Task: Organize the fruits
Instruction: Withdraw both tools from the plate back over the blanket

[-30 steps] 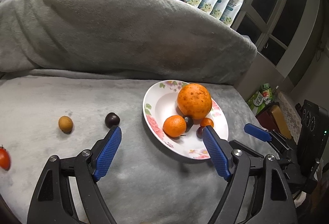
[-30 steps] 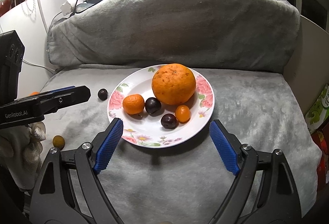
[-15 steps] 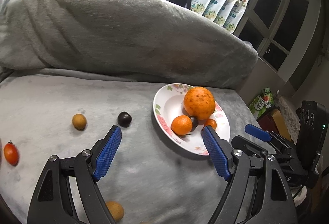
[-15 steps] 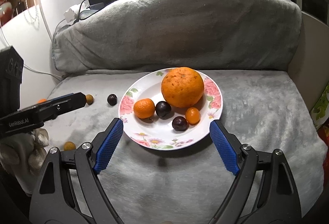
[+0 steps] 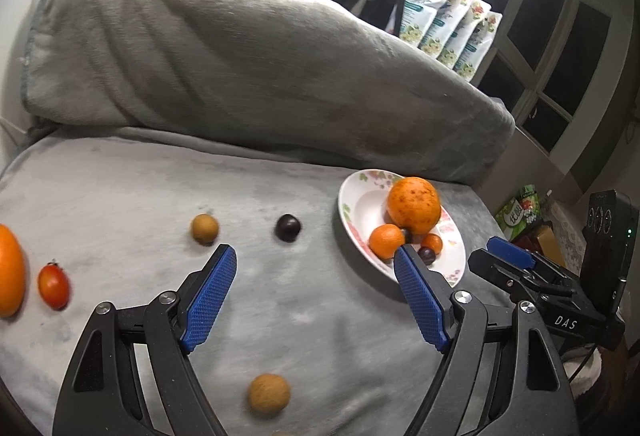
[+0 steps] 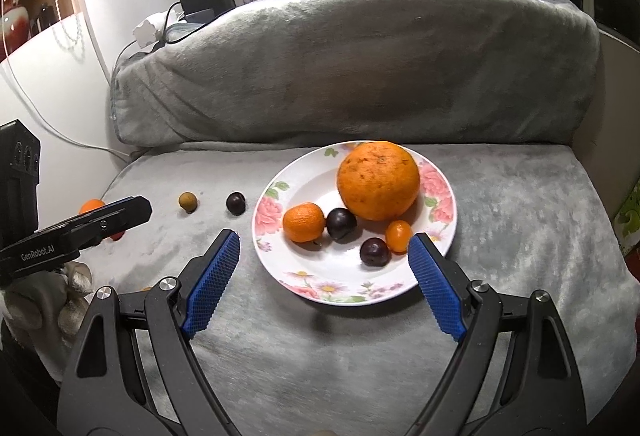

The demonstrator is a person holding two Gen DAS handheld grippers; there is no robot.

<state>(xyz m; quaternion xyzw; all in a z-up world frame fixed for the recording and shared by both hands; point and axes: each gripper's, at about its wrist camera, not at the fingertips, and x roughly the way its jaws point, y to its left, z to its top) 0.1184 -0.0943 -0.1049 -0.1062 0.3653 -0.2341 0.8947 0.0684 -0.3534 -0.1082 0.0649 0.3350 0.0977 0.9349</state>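
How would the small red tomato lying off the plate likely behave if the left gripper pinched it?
The red tomato looks smooth and glossy, so it may slip between the pads. Its oval shape suggests it could roll on the grey blanket if nudged. It is probably soft-skinned, so a hard squeeze might burst it.

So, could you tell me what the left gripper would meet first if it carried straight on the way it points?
Probably the dark plum on the grey blanket. It lies just beyond the open left gripper, roughly on its centre line, though depth is uncertain.
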